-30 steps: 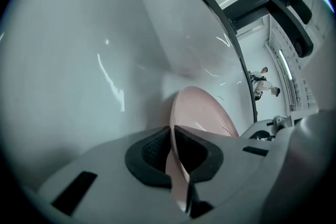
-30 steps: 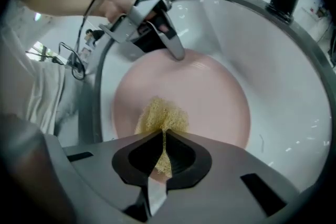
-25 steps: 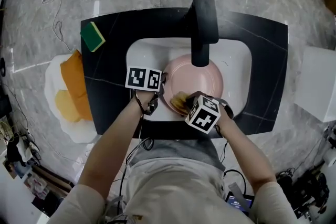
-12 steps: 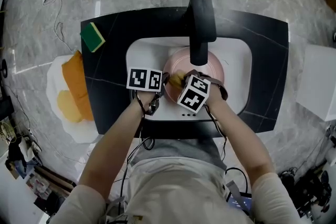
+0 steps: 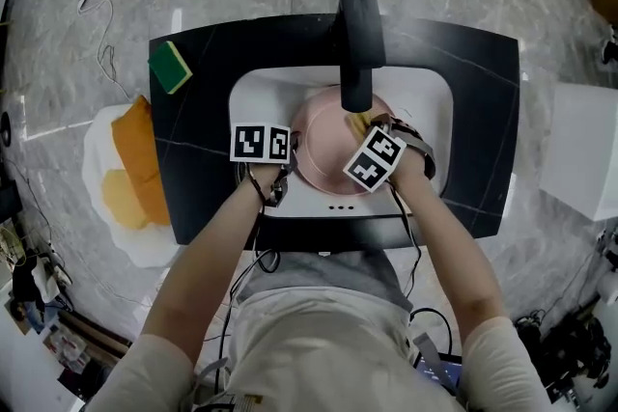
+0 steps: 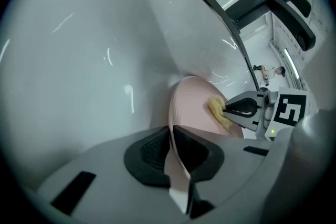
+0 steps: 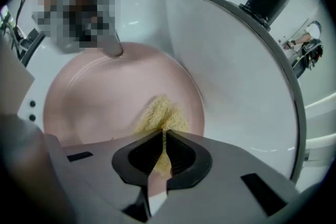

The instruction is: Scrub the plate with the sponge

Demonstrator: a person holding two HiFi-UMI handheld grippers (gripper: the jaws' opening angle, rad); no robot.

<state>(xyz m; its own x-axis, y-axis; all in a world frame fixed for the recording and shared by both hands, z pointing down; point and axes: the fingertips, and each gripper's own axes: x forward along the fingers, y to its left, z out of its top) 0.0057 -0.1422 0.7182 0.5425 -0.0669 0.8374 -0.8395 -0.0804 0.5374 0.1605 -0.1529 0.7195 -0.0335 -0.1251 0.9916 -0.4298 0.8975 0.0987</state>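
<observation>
A pink plate (image 5: 328, 145) stands tilted in the white sink (image 5: 430, 125). My left gripper (image 5: 294, 155) pinches the plate's left rim (image 6: 170, 147); its jaws have just been opening a little, with the rim still pressed between the pads. My right gripper (image 5: 364, 125) points down, shut on a yellow sponge (image 7: 160, 113) that lies against the plate's face (image 7: 100, 102) near its far right edge. In the left gripper view the sponge (image 6: 217, 110) sits on the plate (image 6: 191, 105) at the right gripper's fingertips (image 6: 236, 108).
A black faucet (image 5: 357, 43) hangs over the plate's far side, close to my right gripper. The sink sits in a black counter (image 5: 203, 178). A green and yellow sponge (image 5: 171, 66) lies on its far left corner. Orange cloth (image 5: 135, 159) lies left of the counter.
My right gripper has carried the sponge across the plate, from its near edge to the far right side by the faucet. The left gripper has kept its place on the rim.
</observation>
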